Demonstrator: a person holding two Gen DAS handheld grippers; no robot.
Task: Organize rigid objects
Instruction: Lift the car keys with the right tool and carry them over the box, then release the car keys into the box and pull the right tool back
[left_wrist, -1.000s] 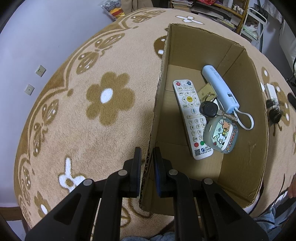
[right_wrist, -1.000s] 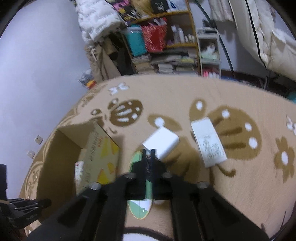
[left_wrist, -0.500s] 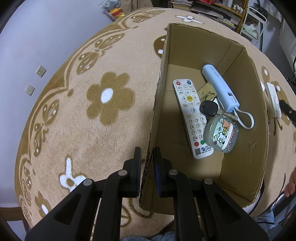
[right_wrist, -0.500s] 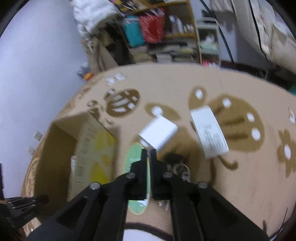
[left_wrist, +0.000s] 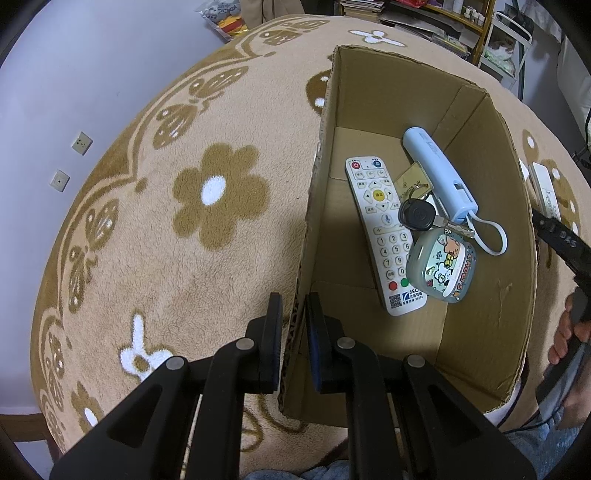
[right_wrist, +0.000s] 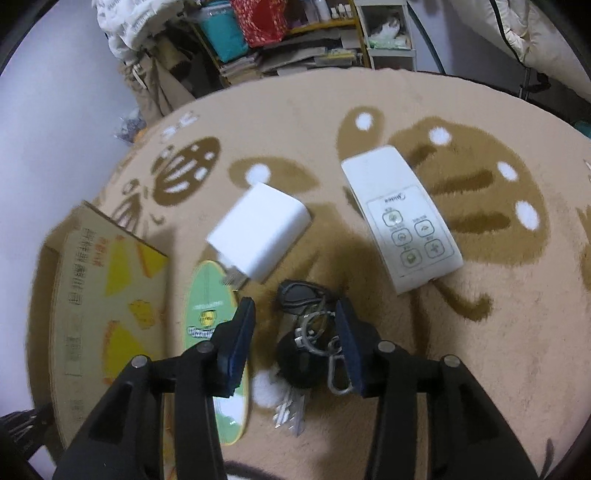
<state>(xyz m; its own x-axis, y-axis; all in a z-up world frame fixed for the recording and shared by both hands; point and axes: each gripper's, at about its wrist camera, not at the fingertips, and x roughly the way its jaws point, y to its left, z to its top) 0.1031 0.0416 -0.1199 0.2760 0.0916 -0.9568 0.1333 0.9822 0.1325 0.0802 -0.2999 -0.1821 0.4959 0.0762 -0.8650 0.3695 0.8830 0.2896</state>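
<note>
My left gripper (left_wrist: 293, 321) is clamped on the near end of the cardboard box's (left_wrist: 517, 258) left wall, one finger outside, one inside, steadying it on the rug (left_wrist: 147, 258). Already in the box: a white TV remote (left_wrist: 382, 236), a pale blue power bank (left_wrist: 439, 175), a car key (left_wrist: 417, 216) and a cartoon-printed case (left_wrist: 441, 271).

My right gripper (right_wrist: 295, 325) has its jaws wide apart and holds nothing; it straddles the key bunch (right_wrist: 306, 332) lying on the rug just outside the box's right wall. I judge this bunch the next pick. It should feel fairly heavy for its size and not rigid as a whole: fob, rings, carabiner and loose keys will swing and slip. I would close on the black fob body, the broadest solid part, not the thin rings.

Near the bunch lie a green oval card (right_wrist: 212, 332), a white charger (right_wrist: 258, 230) and a white air-conditioner remote (right_wrist: 402, 221). All look light, stiff, smooth-sided.
</note>
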